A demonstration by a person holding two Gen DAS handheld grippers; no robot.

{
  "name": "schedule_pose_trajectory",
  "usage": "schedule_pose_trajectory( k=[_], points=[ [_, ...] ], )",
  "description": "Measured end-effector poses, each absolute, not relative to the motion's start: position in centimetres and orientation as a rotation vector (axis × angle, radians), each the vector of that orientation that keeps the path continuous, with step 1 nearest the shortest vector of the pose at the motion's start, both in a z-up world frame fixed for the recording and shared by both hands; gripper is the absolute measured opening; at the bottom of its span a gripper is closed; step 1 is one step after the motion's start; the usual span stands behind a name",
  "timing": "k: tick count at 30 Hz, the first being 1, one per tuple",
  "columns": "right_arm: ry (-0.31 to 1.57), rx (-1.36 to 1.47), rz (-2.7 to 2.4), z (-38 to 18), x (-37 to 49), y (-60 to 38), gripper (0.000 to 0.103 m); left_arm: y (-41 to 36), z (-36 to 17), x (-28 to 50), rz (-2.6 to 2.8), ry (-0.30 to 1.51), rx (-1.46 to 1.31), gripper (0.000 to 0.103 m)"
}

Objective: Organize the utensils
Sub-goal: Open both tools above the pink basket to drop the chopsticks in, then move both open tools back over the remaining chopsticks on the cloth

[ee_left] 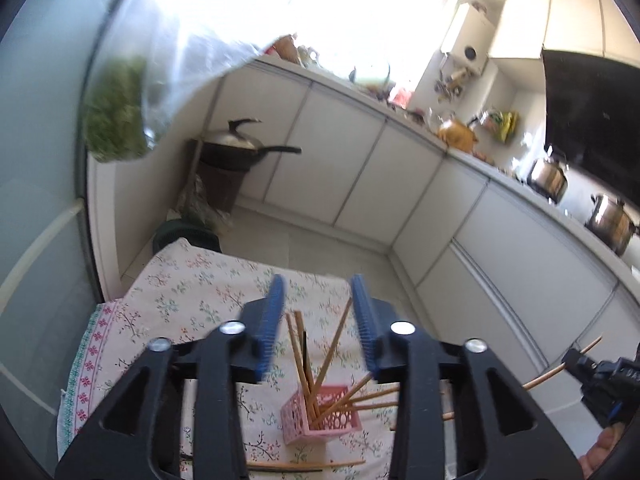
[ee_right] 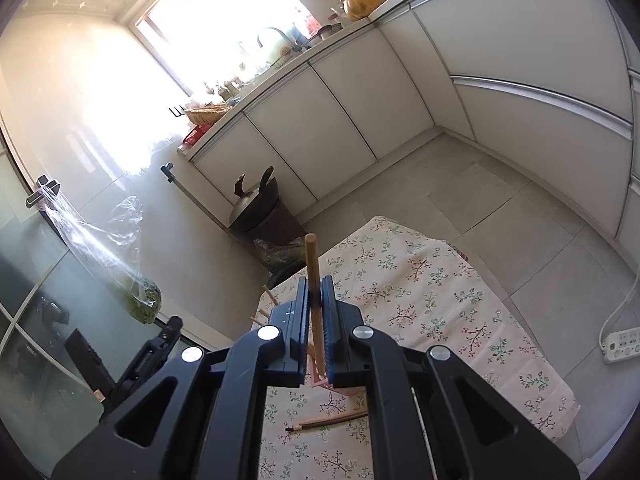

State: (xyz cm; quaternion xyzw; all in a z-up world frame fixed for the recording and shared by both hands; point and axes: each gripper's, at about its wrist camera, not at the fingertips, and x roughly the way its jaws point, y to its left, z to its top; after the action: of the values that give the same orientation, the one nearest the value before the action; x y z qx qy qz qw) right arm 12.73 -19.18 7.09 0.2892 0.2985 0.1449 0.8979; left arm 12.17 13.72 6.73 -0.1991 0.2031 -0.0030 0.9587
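A pink perforated holder (ee_left: pixel 320 416) stands on the floral tablecloth (ee_left: pixel 192 292) with several wooden chopsticks (ee_left: pixel 298 356) leaning in it. My left gripper (ee_left: pixel 318 292) is open and empty, above and behind the holder. More chopsticks (ee_left: pixel 304 465) lie flat on the cloth near the front edge. My right gripper (ee_right: pixel 316 292) is shut on one wooden chopstick (ee_right: pixel 313 264), held upright above the table. The right gripper also shows in the left wrist view (ee_left: pixel 600 380), with its chopstick (ee_left: pixel 560 368) sticking out. The holder (ee_right: pixel 336 386) is mostly hidden under the right gripper.
A chopstick pair (ee_right: pixel 328 421) lies on the cloth (ee_right: pixel 440 304). White cabinets (ee_left: pixel 360 168) line the room. A wok on a stand (ee_left: pixel 236 152) is beyond the table. A bag of greens (ee_right: pixel 144 300) hangs at left. A power strip (ee_right: pixel 622 344) lies on the floor.
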Motion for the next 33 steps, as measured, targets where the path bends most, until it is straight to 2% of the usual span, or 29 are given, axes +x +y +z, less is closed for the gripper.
schedule_pose_trajectory(
  k=[6, 8, 19, 27, 33],
  points=[
    [0.614, 0.569, 0.305, 7.8, 14.8, -17.0, 0.006, 15.1, 7.0, 12.2, 0.005, 0.404, -0.424, 0.04],
    [0.619, 0.553, 0.289, 7.4, 15.7, -16.3, 0.006, 15.4, 6.8, 12.5, 0.015, 0.411, -0.422, 0.043],
    [0.777, 0.531, 0.272, 1.7, 21.4, -13.1, 0.01, 15.5, 4.9, 14.2, -0.013, 0.491, -0.413, 0.045],
    [0.707, 0.492, 0.261, 3.5, 19.3, -13.8, 0.01, 12.7, 5.2, 13.5, -0.065, 0.498, -0.318, 0.047],
    [0.682, 0.399, 0.242, 3.8, 17.1, -13.2, 0.017, 10.1, 5.1, 12.6, -0.096, 0.505, -0.235, 0.054]
  ],
)
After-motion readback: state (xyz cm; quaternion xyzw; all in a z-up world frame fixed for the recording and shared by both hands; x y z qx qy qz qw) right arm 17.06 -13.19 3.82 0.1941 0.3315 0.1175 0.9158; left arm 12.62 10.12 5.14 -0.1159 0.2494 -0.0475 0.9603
